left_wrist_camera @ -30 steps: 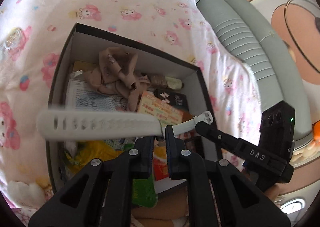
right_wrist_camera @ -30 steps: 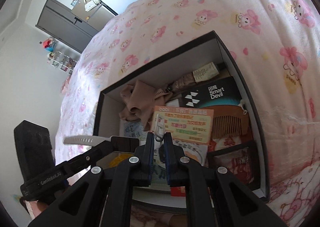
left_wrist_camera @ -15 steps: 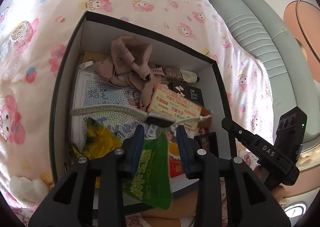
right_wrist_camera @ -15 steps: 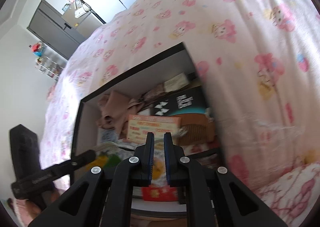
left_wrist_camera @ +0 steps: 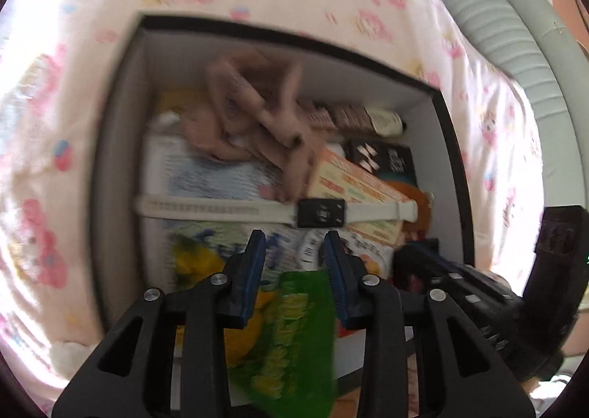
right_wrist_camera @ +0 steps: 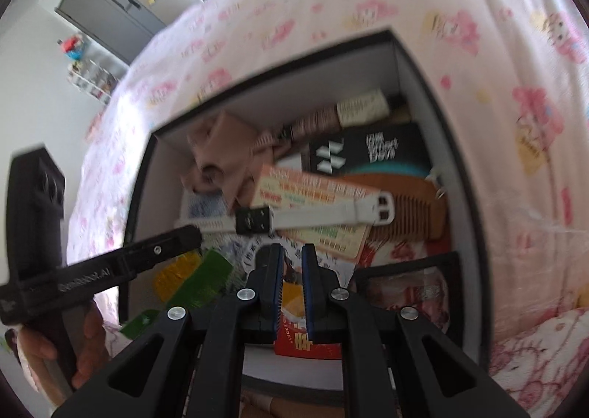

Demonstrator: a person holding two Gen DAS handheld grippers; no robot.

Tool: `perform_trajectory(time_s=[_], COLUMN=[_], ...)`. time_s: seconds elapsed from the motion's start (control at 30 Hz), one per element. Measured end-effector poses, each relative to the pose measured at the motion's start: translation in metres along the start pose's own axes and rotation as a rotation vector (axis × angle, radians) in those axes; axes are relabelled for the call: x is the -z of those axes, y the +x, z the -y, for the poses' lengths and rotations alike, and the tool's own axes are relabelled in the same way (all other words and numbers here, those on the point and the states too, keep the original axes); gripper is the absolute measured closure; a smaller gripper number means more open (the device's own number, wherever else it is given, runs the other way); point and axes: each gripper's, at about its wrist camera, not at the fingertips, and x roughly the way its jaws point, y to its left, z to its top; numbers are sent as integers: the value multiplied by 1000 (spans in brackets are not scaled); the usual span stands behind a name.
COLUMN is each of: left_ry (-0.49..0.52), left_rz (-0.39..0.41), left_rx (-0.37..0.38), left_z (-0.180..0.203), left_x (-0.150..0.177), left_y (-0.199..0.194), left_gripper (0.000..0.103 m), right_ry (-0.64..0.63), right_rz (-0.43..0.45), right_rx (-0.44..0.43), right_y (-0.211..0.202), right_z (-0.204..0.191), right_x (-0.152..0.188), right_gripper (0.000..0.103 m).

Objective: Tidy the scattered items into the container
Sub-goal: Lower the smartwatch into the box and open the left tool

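Note:
A black-rimmed box sits on the pink cartoon bedspread, full of items. A white-strapped watch with a black face lies flat across the items inside. My left gripper is open and empty just above and in front of the watch. My right gripper hovers over the box's near side with its jaws nearly together and nothing between them. The left gripper's finger also shows in the right wrist view.
In the box lie a tan crumpled cloth, an orange packet, a black Smart Devil box, a wooden comb, a green snack bag and a yellow bag. A grey padded headboard runs at the right.
The left gripper opened and let go of the watch, which dropped flat onto the items in the box. The right gripper let go of the strap end and stayed nearly closed.

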Motion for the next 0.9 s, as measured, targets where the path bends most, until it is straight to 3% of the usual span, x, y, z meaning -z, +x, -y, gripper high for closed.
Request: perform_trajectory(time_s=[0.13, 0.27, 0.53, 0.77, 0.9], left_ry=[13, -15, -23, -83, -71], left_rz=[-91, -110, 54, -69, -73], left_rx=[1, 11, -3, 60, 38], left_z=[5, -3, -15, -28, -28], left_x=[-9, -14, -14, -16, -16], left_y=[24, 30, -4, 19, 21], left_gripper=[71, 71, 70, 70, 70], right_ry=[-9, -6, 61, -2, 21], right_rz=[-51, -84, 34, -23, -32], right_rx=[31, 77, 154, 90, 126], right_y=[18, 31, 16, 21, 27], right_z=[-1, -1, 5, -6, 0], right_x=[-4, -10, -20, -8, -7], right_gripper=[95, 94, 94, 94, 94])
